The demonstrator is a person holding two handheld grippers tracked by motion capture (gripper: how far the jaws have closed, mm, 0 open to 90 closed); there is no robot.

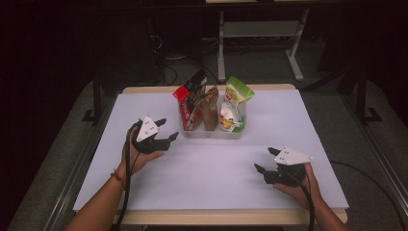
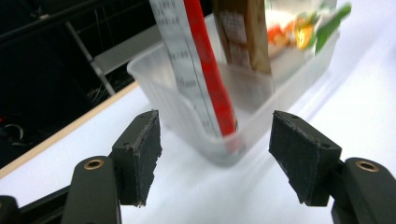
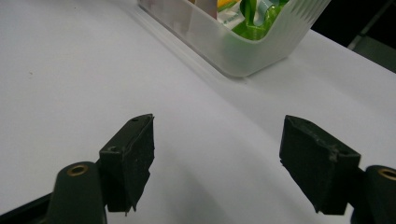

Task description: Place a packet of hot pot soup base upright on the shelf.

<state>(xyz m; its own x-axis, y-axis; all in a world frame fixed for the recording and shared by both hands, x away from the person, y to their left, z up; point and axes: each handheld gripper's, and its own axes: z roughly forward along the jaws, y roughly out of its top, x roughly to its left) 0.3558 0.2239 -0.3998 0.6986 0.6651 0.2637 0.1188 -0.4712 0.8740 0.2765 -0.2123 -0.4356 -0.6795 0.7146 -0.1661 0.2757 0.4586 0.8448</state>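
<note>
A clear plastic bin [image 1: 211, 134] stands at the table's far middle with three pouches upright in it: a red one [image 1: 190, 103] at the left, a brown one [image 1: 210, 110] in the middle, a green and white one [image 1: 233, 103] at the right. My left gripper [image 1: 169, 128] sits just left of the bin's near left corner, open and holding nothing. In the left gripper view the bin's corner [image 2: 154, 79] and the red pouch [image 2: 205, 70] lie just beyond the open left gripper [image 2: 215, 154]. My right gripper [image 1: 263, 159] rests open at the front right, well short of the bin [image 3: 233, 46].
The white table top [image 1: 207, 178] stretches wide in front of the bin, with a wooden edge along its near side. Behind the table are a dark floor, cables and the legs of a desk frame [image 1: 260, 43].
</note>
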